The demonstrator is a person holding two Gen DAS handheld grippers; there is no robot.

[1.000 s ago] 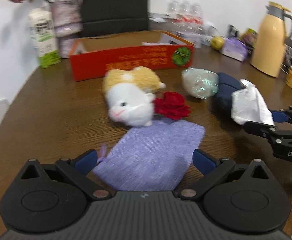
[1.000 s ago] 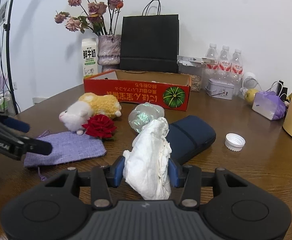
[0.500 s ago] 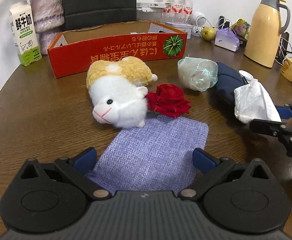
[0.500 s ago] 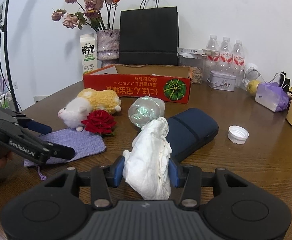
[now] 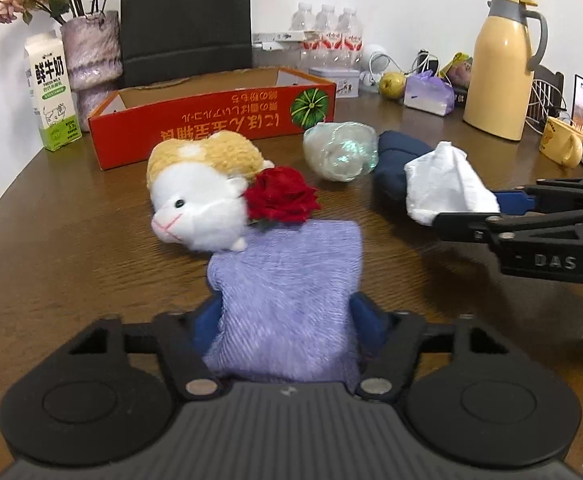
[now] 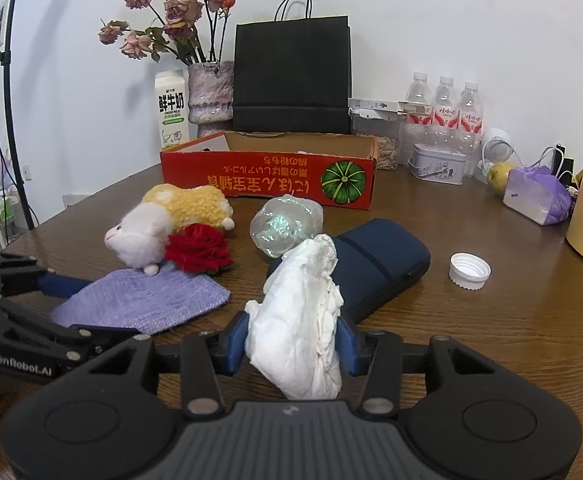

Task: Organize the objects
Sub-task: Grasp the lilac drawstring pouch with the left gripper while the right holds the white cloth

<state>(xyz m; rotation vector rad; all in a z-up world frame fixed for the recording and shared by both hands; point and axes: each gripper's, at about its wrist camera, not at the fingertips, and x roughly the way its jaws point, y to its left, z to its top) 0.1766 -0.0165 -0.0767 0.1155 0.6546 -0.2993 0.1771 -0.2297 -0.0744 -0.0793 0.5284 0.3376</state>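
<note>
Left wrist view: bare table (image 5: 51, 264) is seen lower left; left gripper (image 5: 285, 316) is closing around the pouch (image 5: 287, 280); tissue (image 6: 303, 320) is pinched by the right gripper (image 6: 293, 340).

A: The left wrist view sits low and near the wooden table (image 5: 71, 248), tilted down, facing the far wall from the left.

B: The right wrist view looks the same way from the right. Both share the red box (image 5: 211, 120) (image 6: 269, 178) and plush toy (image 5: 201, 196) (image 6: 163, 224).
</note>
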